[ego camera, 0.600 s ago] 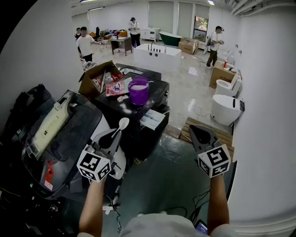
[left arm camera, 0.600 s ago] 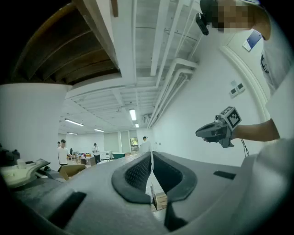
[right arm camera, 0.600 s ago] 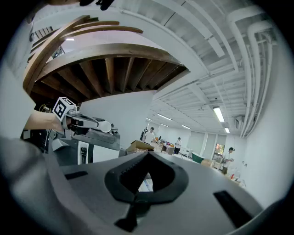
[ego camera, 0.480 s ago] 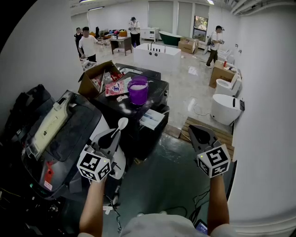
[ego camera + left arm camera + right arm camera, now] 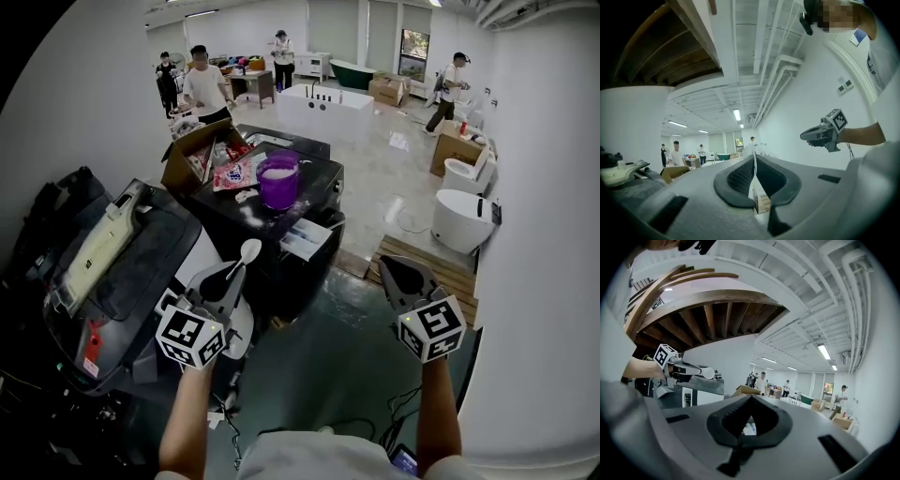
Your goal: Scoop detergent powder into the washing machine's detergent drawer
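My left gripper (image 5: 230, 273) is shut on the handle of a white scoop (image 5: 249, 250), whose empty bowl points toward the black washing machine (image 5: 319, 187). Seen edge-on in the left gripper view, the scoop (image 5: 753, 185) is a thin white strip between the closed jaws of the left gripper (image 5: 753, 158). A purple tub of white detergent powder (image 5: 278, 180) stands on the machine's top. A pale detergent drawer (image 5: 307, 240) juts out of the machine's front. My right gripper (image 5: 398, 273) hangs shut and empty over the floor; the right gripper (image 5: 751, 397) shows nothing between its jaws.
An open cardboard box (image 5: 192, 155) with packets sits at the machine's back left. A grey top-loading washer (image 5: 122, 253) stands at my left. A wooden pallet (image 5: 422, 262) and a white toilet (image 5: 464, 217) lie to the right. Several people move about at the far end.
Both grippers have stayed almost still. The view has tilted slightly, and a person in a white shirt at the far end has walked closer to the box.
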The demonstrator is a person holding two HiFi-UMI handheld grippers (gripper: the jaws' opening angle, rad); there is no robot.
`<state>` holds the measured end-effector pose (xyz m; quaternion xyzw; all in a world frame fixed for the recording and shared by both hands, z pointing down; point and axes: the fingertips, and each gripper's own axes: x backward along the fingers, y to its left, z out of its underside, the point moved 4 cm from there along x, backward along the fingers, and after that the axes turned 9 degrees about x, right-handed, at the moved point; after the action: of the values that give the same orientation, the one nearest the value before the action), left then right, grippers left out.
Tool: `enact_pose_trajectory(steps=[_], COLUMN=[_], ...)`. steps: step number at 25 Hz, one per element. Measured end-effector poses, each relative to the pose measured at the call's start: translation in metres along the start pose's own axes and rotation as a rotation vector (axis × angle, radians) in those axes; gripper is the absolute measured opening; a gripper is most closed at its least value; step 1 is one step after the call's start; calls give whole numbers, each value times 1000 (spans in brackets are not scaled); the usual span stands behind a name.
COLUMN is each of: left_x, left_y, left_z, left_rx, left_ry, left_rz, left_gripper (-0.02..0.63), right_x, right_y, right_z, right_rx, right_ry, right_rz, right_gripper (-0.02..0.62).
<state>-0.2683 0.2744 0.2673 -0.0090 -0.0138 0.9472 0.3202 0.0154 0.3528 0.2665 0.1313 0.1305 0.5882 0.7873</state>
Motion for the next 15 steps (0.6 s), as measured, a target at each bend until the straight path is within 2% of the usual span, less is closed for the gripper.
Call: enact_pose_trajectory(steps=[7,15], left_x=[-12,-58], left_y=[-9,28], left_z=[12,32], left_rx=[15,40], left_ry=[25,40], left_rz=[-27,-22], left_gripper=[15,15], right_x=[-3,-38], right_y=[-19,-41], right_z=[26,57], right_rx=[-29,-47], right_ry=[28,50], right_rz=[-39,-42], right_gripper=[-3,-3])
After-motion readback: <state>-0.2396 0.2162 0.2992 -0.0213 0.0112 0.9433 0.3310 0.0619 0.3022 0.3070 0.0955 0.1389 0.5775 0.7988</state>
